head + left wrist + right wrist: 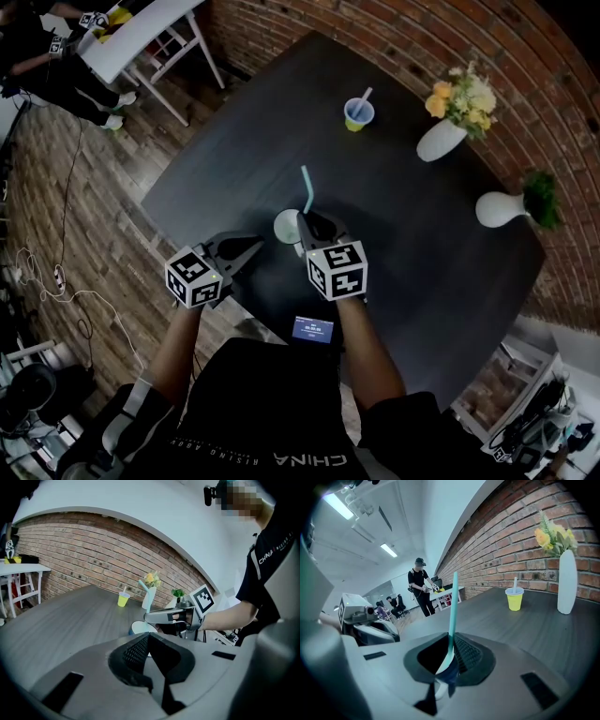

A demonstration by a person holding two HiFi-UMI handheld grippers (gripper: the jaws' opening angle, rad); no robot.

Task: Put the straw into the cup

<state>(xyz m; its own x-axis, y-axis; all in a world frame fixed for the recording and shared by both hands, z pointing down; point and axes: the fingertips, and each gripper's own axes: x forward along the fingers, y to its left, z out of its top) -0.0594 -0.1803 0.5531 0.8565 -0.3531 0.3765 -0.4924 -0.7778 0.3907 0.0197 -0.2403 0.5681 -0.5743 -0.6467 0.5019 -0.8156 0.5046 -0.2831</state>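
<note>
A white cup [287, 226] stands on the dark table [403, 225] just ahead of me. My right gripper [314, 225] sits right beside the cup's right edge, shut on a teal straw [307, 190]. In the right gripper view the straw [452, 616] rises upright from between the pads of that gripper [449, 660]. My left gripper [251, 251] hovers just left of the cup, open, with nothing between its fingers. Seen from the left gripper [151, 660], the cup [140, 627] lies just beyond the jaws, with the right gripper [152, 617] over it.
A yellow cup [358, 114] with a straw in it stands farther back on the table. Two white vases [441, 139] [497, 208] with plants stand at the right, near the brick wall. A white table and chair [159, 37] and people are at the far left.
</note>
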